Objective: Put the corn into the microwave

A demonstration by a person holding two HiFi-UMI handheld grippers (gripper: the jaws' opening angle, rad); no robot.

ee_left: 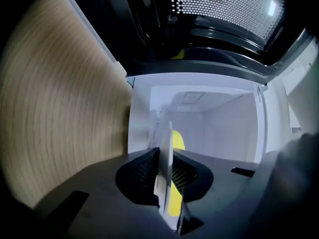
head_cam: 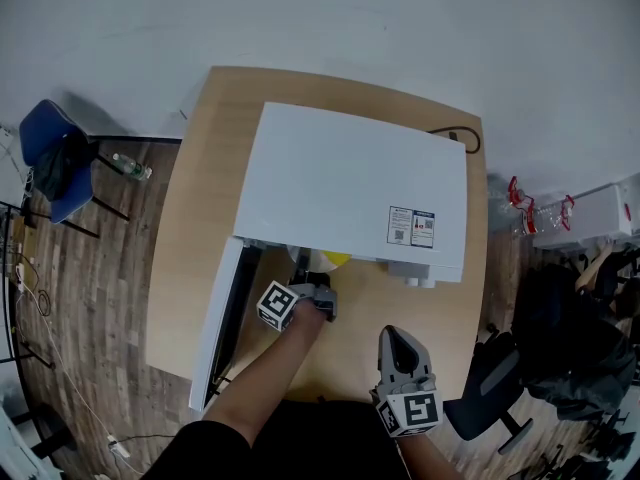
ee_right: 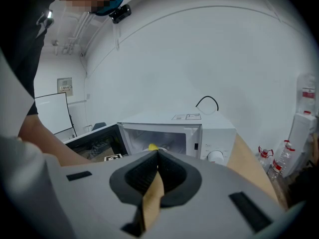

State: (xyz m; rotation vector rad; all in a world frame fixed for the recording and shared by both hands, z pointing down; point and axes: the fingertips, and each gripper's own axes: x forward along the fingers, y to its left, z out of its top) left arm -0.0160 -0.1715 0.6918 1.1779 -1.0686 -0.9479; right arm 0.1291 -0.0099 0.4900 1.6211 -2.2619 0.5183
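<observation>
A white microwave stands on the wooden table with its door swung open to the left. My left gripper is at the mouth of the cavity, shut on the rim of a white plate. The yellow corn lies on that plate, partly hidden by it and by the jaws. In the head view the corn shows just under the microwave's front edge. My right gripper hovers over the table's near edge, shut with nothing in it; its view shows the microwave and corn ahead.
A blue chair and a bottle are on the floor at the left. A black office chair stands at the right, with water bottles behind it. A black cable leaves the microwave's back.
</observation>
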